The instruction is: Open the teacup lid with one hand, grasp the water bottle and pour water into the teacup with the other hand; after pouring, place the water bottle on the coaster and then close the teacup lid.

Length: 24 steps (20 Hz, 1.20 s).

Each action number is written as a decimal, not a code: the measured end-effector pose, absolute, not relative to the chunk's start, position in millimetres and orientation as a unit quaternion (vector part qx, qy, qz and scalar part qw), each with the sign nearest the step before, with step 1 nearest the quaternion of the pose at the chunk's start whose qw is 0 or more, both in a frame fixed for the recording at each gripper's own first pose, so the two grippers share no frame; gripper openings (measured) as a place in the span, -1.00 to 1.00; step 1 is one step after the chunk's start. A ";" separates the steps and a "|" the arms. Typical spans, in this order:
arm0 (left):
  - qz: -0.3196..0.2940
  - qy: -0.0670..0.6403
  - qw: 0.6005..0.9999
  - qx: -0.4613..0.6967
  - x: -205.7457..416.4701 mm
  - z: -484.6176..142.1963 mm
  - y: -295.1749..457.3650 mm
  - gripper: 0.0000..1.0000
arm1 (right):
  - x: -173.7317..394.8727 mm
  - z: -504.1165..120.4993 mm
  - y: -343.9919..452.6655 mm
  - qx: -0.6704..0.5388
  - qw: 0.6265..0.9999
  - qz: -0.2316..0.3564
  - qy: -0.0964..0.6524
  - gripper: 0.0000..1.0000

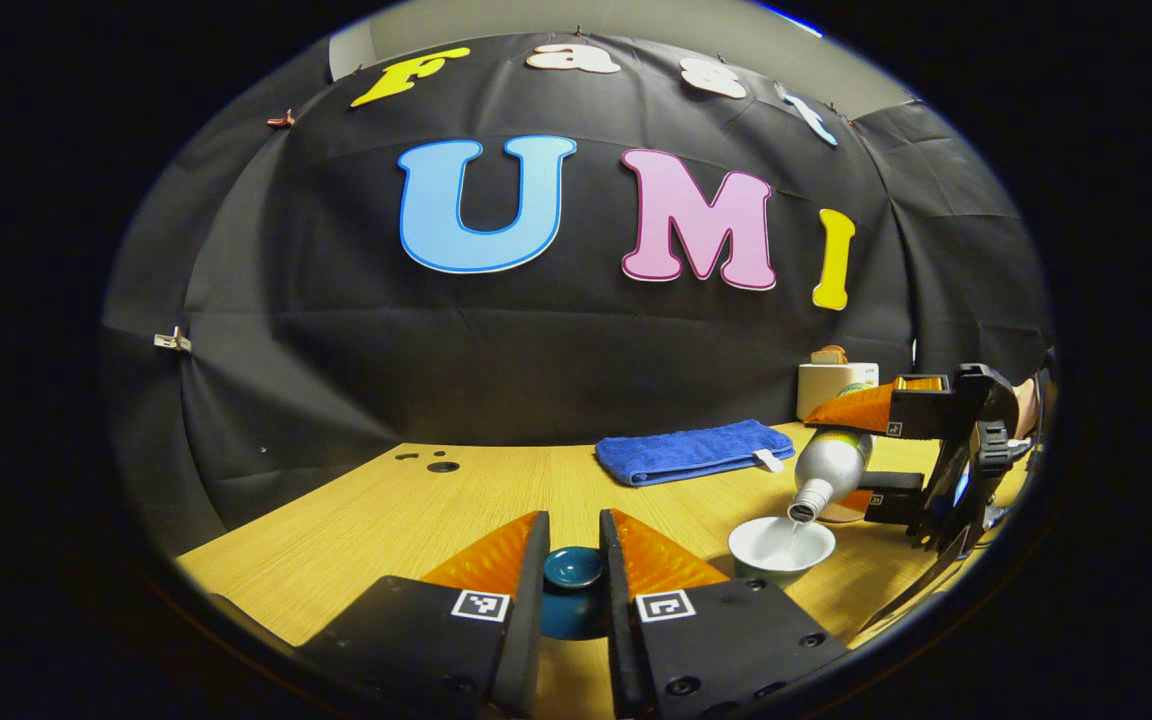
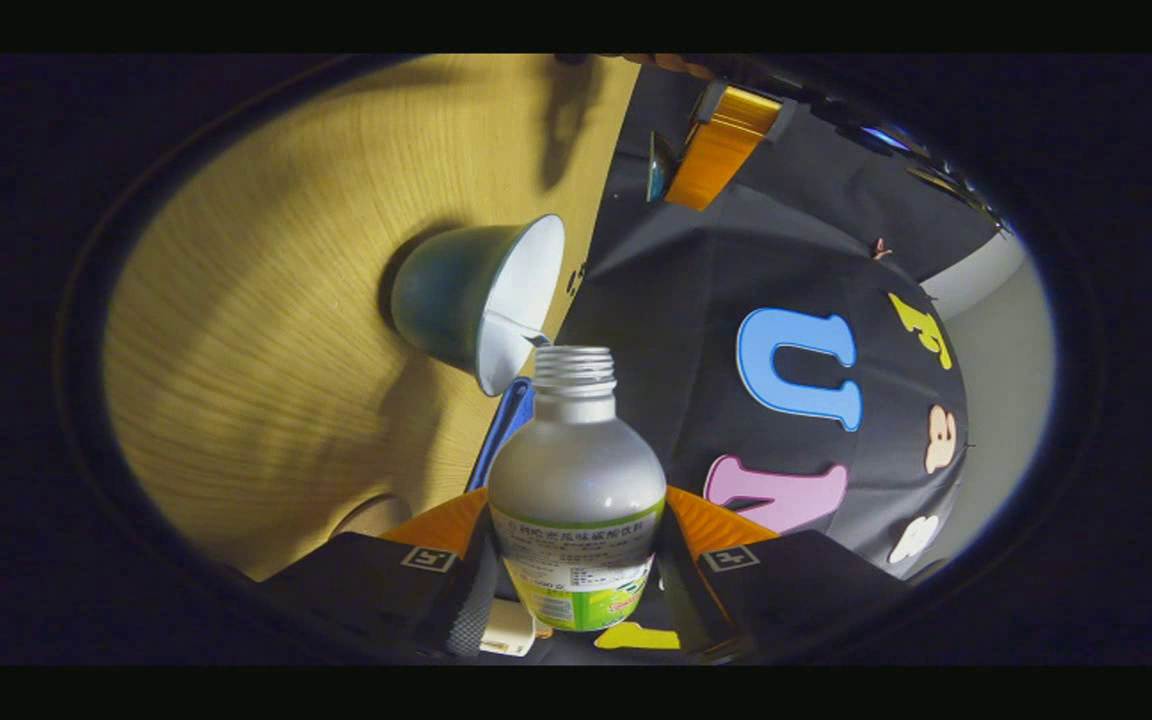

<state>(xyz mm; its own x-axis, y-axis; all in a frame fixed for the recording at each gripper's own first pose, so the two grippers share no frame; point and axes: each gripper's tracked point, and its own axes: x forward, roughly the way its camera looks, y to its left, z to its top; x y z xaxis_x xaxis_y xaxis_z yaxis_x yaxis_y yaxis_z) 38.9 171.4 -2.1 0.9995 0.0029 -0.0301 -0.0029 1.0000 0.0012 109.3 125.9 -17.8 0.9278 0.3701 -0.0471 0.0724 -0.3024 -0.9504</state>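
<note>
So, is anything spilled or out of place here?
Nothing stands out. The bottle is tilted over the cup, its stream landing inside; the table near it looks dry. The left gripper holds the lid.

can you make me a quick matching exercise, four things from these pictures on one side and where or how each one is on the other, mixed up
Things:
1. teacup lid
2. water bottle
3. teacup
4. blue towel

States:
A. folded flat on the table near the back wall
B. tipped, mouth down over the cup, held by the right gripper
C. held between the fingers of the left gripper
D. uncovered on the table, under the bottle's mouth

Pairs: 1-C, 2-B, 3-D, 4-A
</note>
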 end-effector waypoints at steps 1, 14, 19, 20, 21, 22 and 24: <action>0.001 0.015 1.000 0.001 38.7 -2.5 171.5 -0.37 | 109.4 -15.6 127.2 -0.801 0.566 0.127 -0.145 0.46; 0.005 0.016 1.000 0.001 38.7 -2.3 172.6 -0.37 | 108.6 8.1 138.9 -0.828 0.520 0.113 -0.178 0.46; 0.005 0.016 1.000 0.000 38.5 -2.3 172.8 -0.37 | 108.7 26.8 141.0 -0.840 0.499 0.099 -0.191 0.46; 0.005 0.016 1.000 0.000 38.5 -1.8 172.6 -0.37 | 107.5 29.6 141.8 -0.842 0.494 0.098 -0.193 0.46; 0.005 0.016 1.000 0.000 38.3 -2.4 172.7 -0.36 | 109.0 31.4 141.6 -0.845 0.488 0.098 -0.194 0.46; 0.005 0.016 1.000 0.000 38.6 -1.9 172.7 -0.37 | 109.3 33.6 141.8 -0.848 0.482 0.097 -0.197 0.46; 0.005 0.016 1.000 0.000 38.9 -2.3 172.9 -0.36 | 108.6 38.5 142.8 -0.853 0.473 0.092 -0.200 0.46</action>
